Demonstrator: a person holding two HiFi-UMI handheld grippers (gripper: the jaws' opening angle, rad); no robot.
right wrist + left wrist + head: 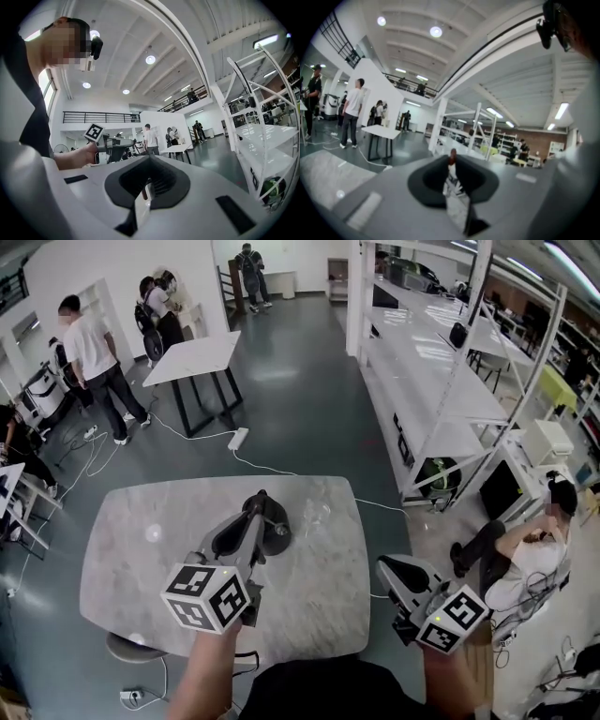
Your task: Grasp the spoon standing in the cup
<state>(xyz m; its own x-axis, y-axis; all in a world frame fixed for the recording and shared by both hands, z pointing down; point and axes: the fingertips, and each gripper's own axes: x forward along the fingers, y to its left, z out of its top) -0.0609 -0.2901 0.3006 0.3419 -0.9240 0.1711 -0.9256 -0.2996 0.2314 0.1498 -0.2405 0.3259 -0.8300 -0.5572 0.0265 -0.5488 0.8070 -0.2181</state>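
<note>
In the head view my left gripper (274, 527) reaches over the round marble table (141, 577), with its tips beside a clear cup (317, 513). In the left gripper view its jaws (453, 165) stand almost together on a thin pale spoon (452, 180). The spoon's reddish end sticks up past the tips. From the head view the spoon cannot be made out. My right gripper (388, 570) hangs off the table's right edge. Its jaws (149, 182) are shut with nothing between them.
A small white disc (153, 532) lies on the table's left part, and a stool (131, 648) stands under its near edge. Beyond are a white table (192, 357), cables and a power strip (238, 438), standing people and white shelving (441, 381). A person (525, 554) sits at right.
</note>
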